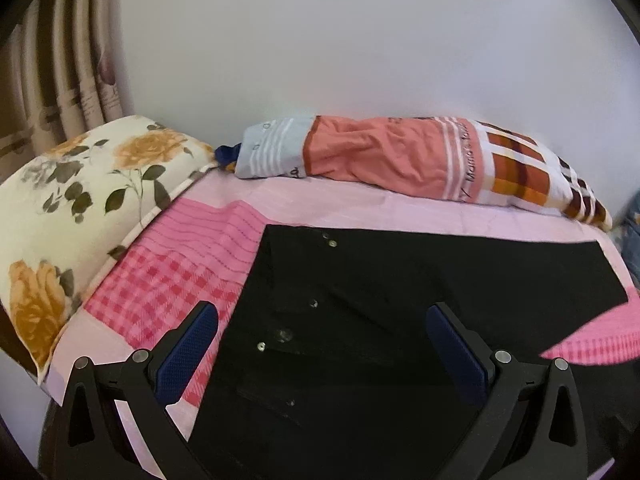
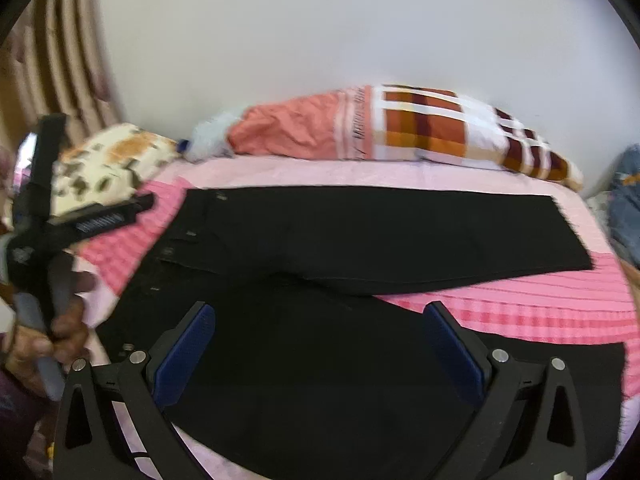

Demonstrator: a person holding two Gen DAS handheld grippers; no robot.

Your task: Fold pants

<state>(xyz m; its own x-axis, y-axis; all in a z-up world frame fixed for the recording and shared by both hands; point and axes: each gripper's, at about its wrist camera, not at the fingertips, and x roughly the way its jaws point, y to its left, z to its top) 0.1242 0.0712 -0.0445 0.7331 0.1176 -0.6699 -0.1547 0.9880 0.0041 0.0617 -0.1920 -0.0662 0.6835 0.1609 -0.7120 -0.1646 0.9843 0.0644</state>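
Pink-checked bed [image 2: 500, 304] w/ pillows by wall; black pants [image 2: 320, 248] spread flat, waist left, legs right. Left gripper [image 1: 320, 344] & right gripper [image 2: 318, 344] hover over them, both wide, empty. Pinch near leg's edge cleanly, fold onto far leg.

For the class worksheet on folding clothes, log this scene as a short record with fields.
garment: black pants, spread flat, legs apart, unfolded
surface: bed with pink checked sheet
left gripper: open, over the waist end
right gripper: open, over the near leg
behind: floral pillow, orange plaid pillow along the wall
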